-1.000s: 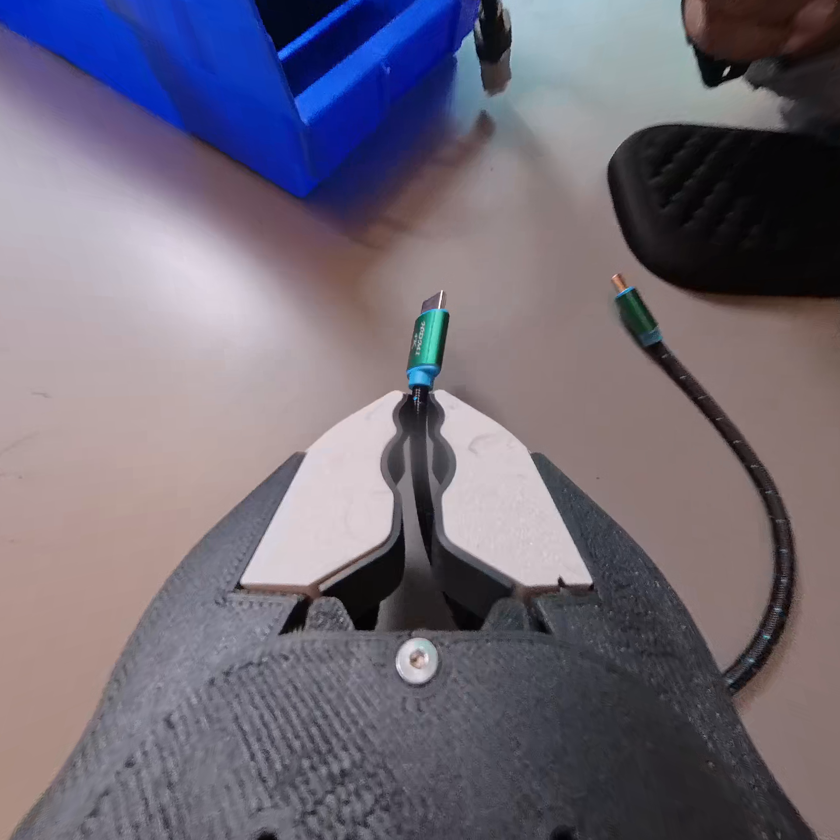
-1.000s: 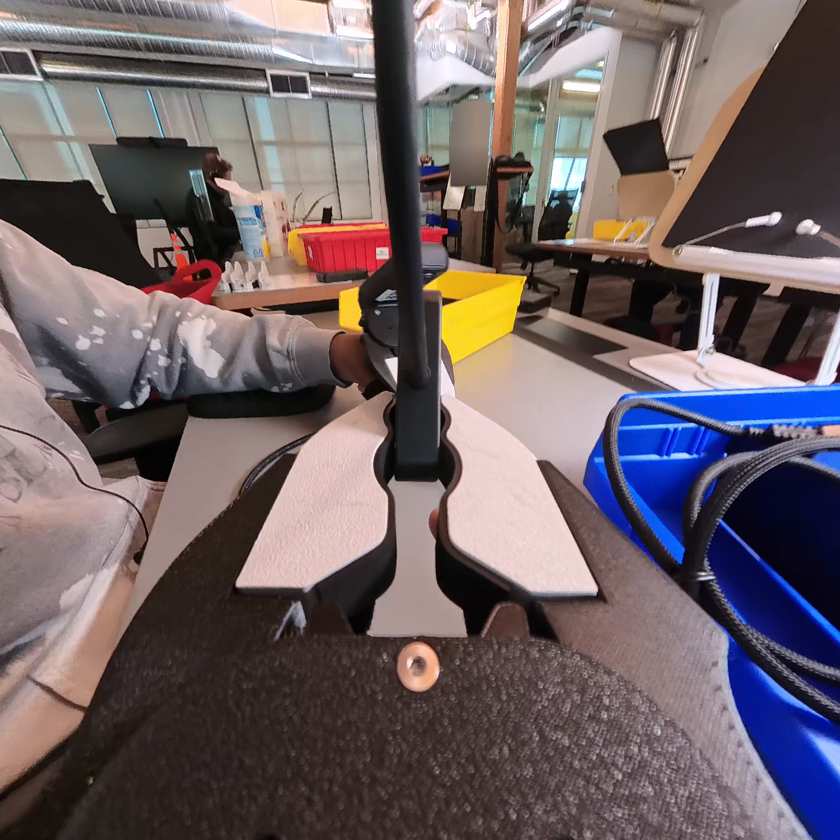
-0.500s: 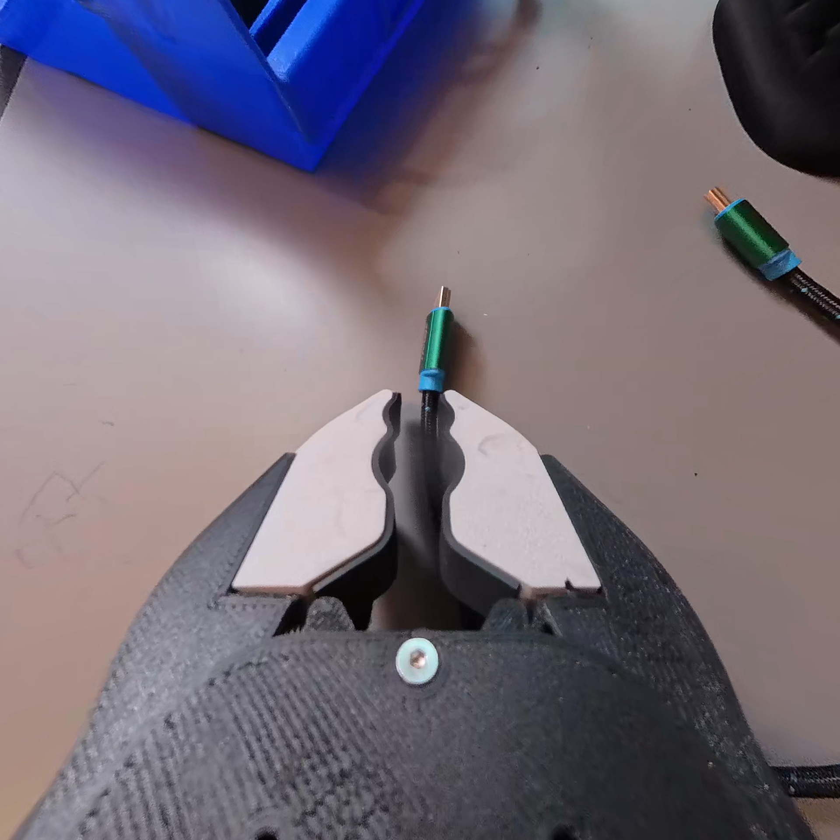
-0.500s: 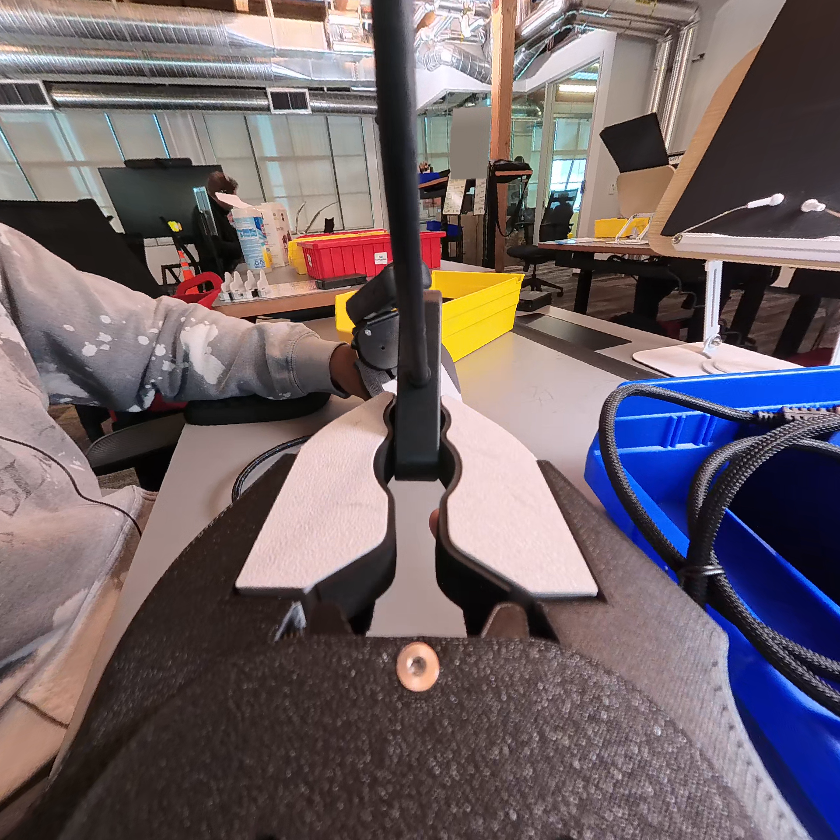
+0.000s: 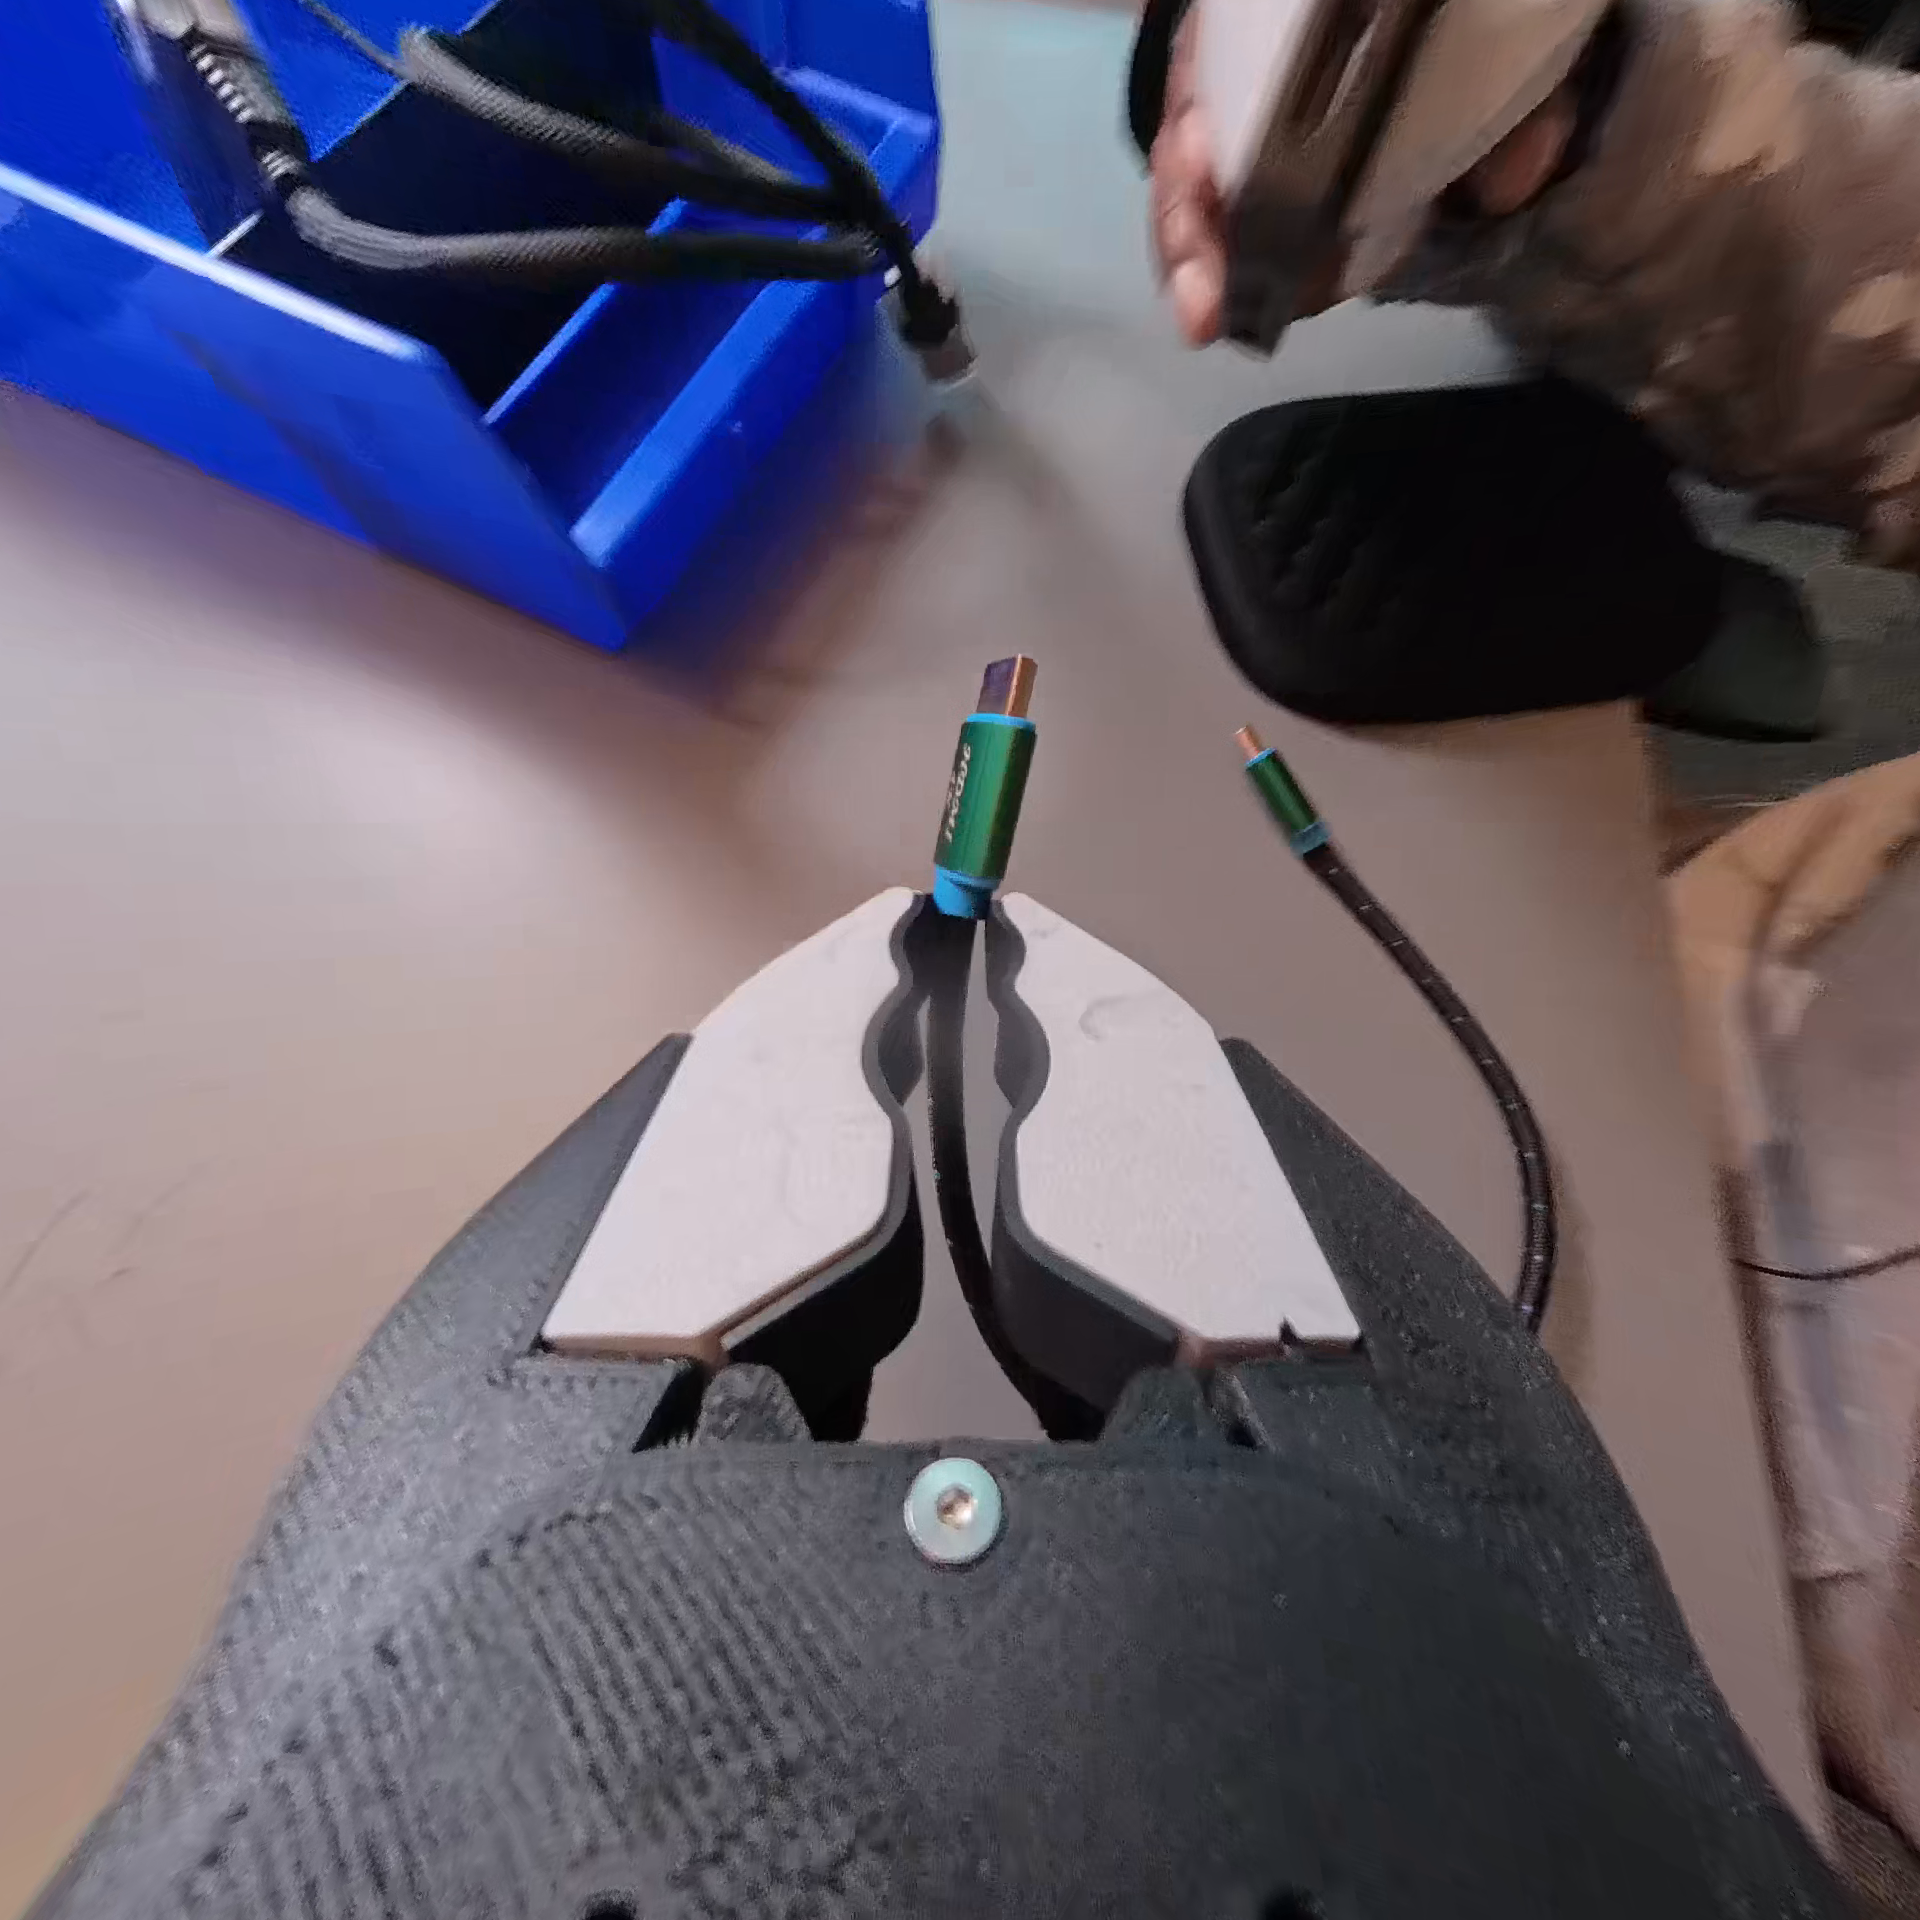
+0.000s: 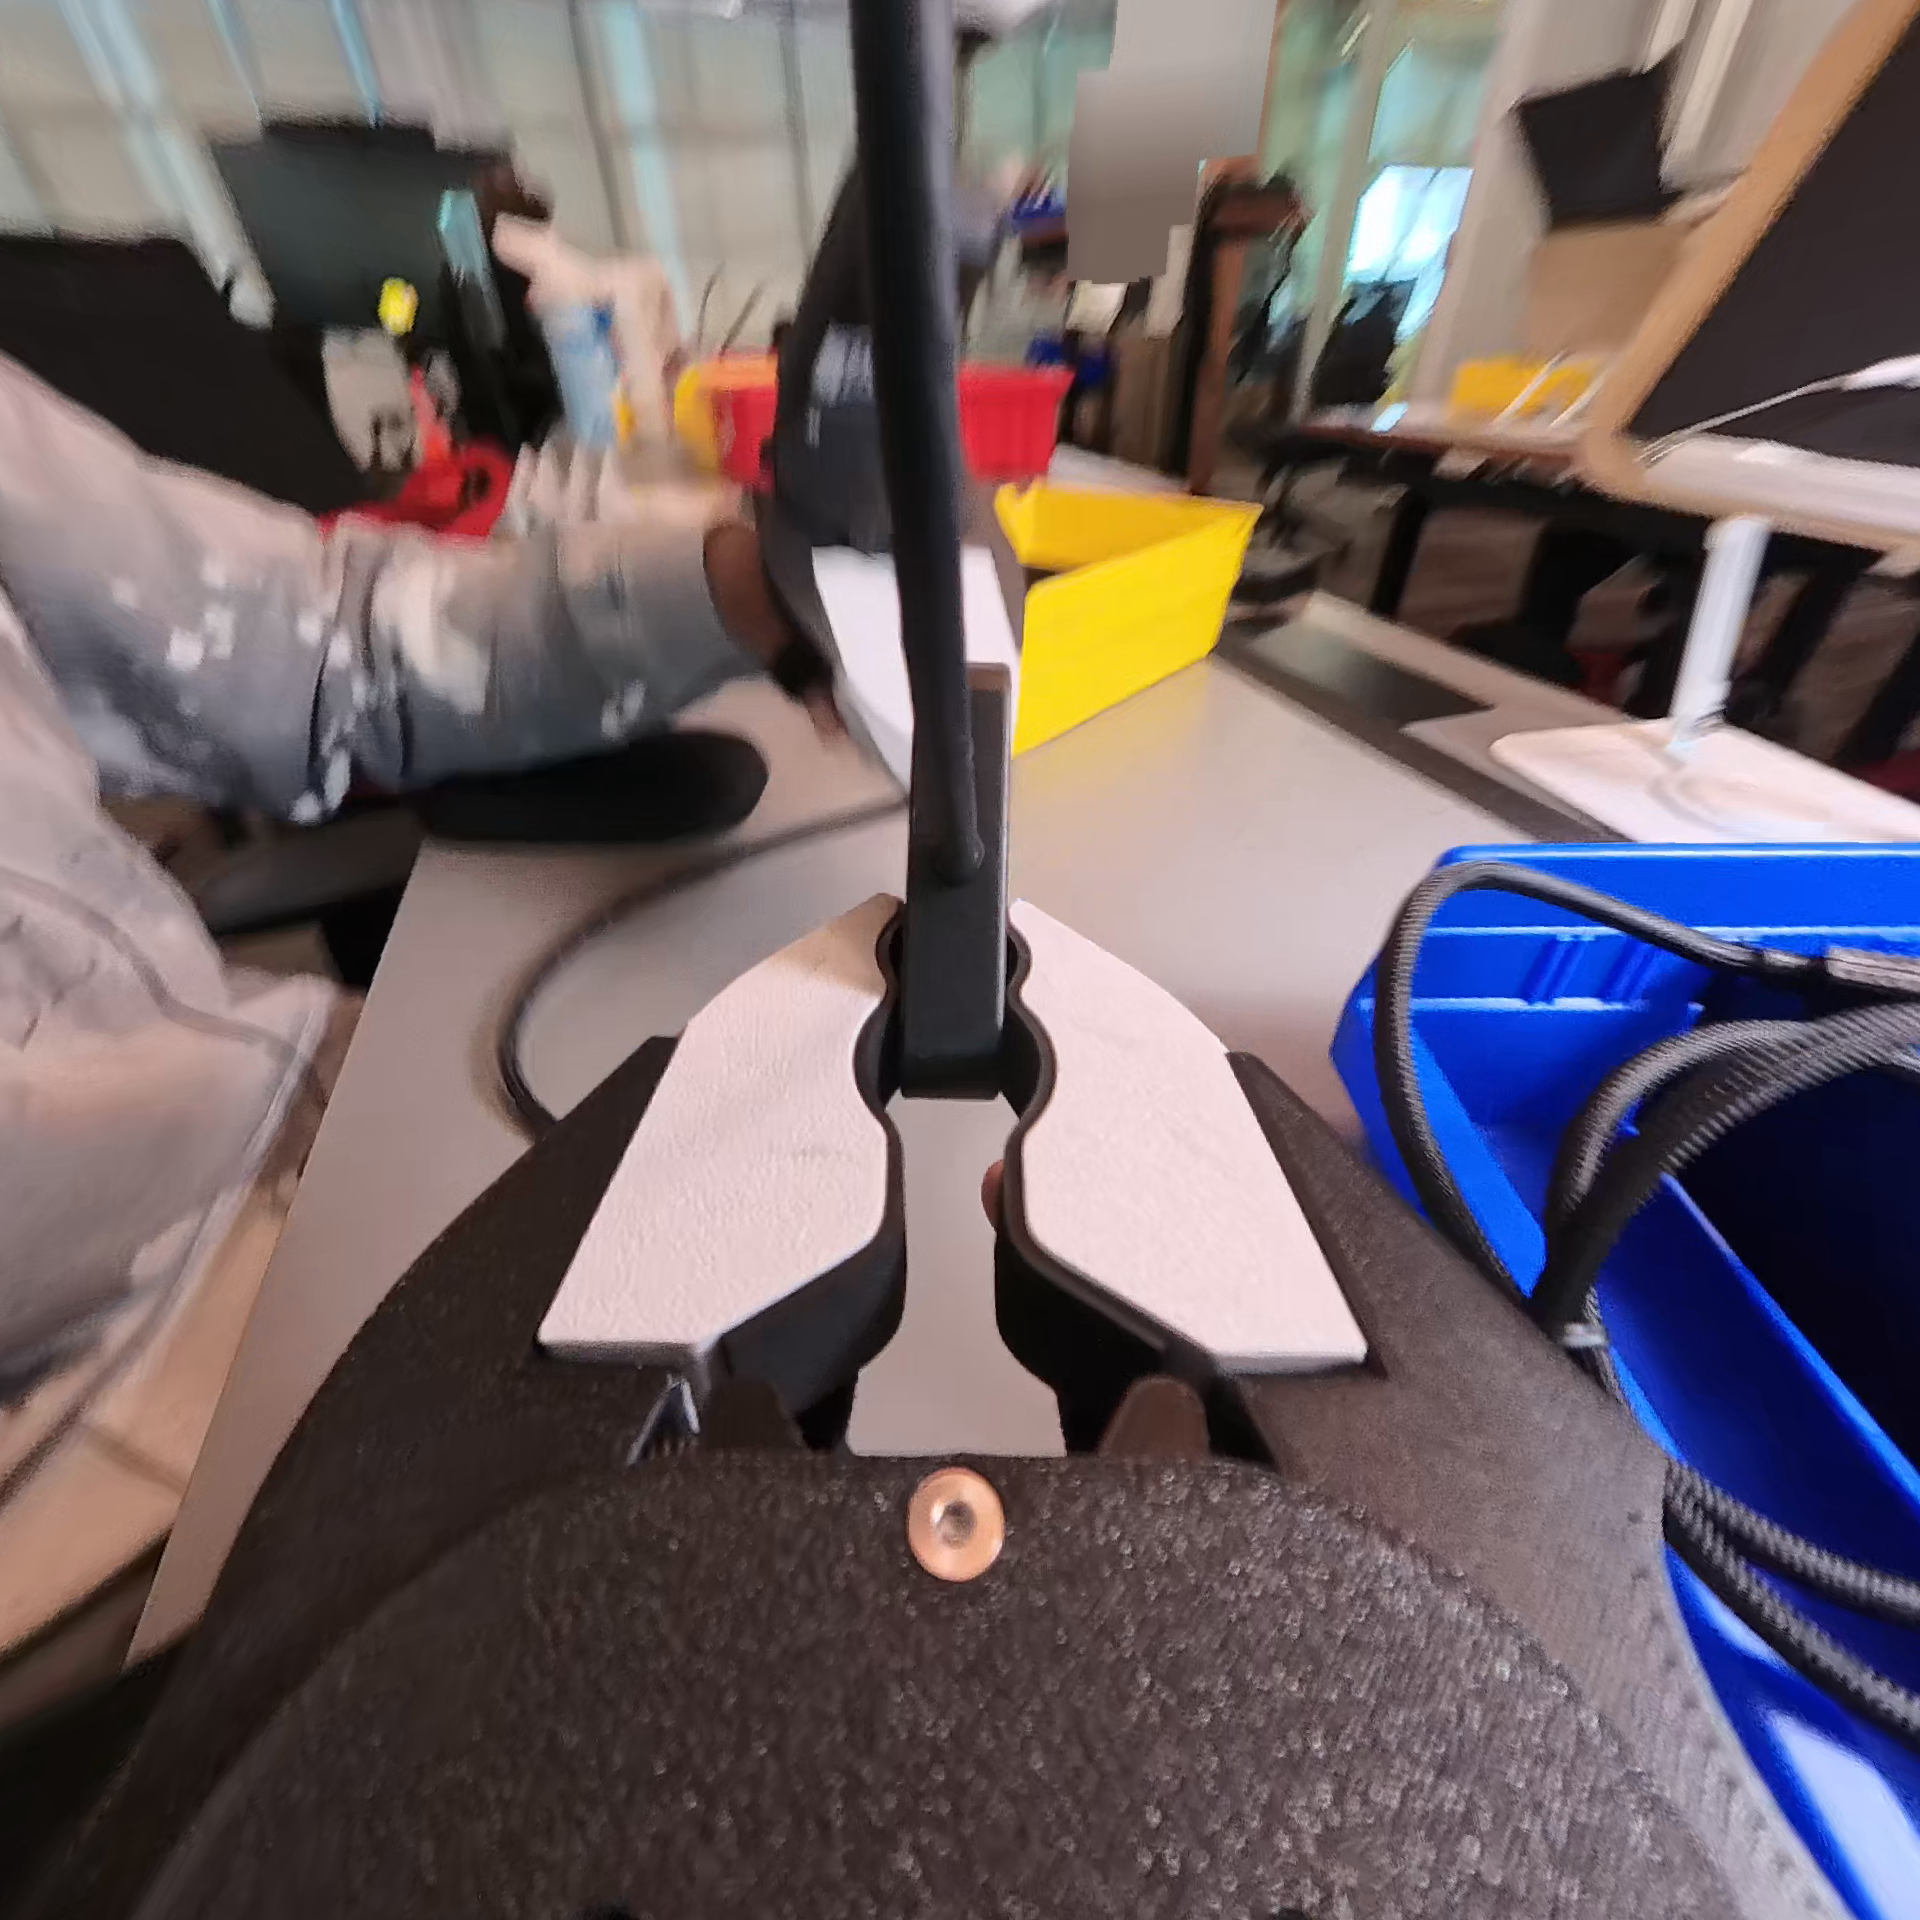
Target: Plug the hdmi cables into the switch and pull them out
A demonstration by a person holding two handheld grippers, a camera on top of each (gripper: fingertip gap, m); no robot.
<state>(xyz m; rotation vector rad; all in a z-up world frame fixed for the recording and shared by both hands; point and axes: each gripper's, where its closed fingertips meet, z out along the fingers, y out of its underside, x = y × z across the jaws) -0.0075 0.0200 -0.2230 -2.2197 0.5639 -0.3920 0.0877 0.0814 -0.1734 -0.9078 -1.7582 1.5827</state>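
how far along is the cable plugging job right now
Early stage. Done: both pieces are picked up. In hand: the left gripper is shut on the braided cable just behind its green plug, plug tip free in the air; the right gripper clamps the black switch, which has one black lead. Left: plugging in, the second green plug on the table, then pulling out.
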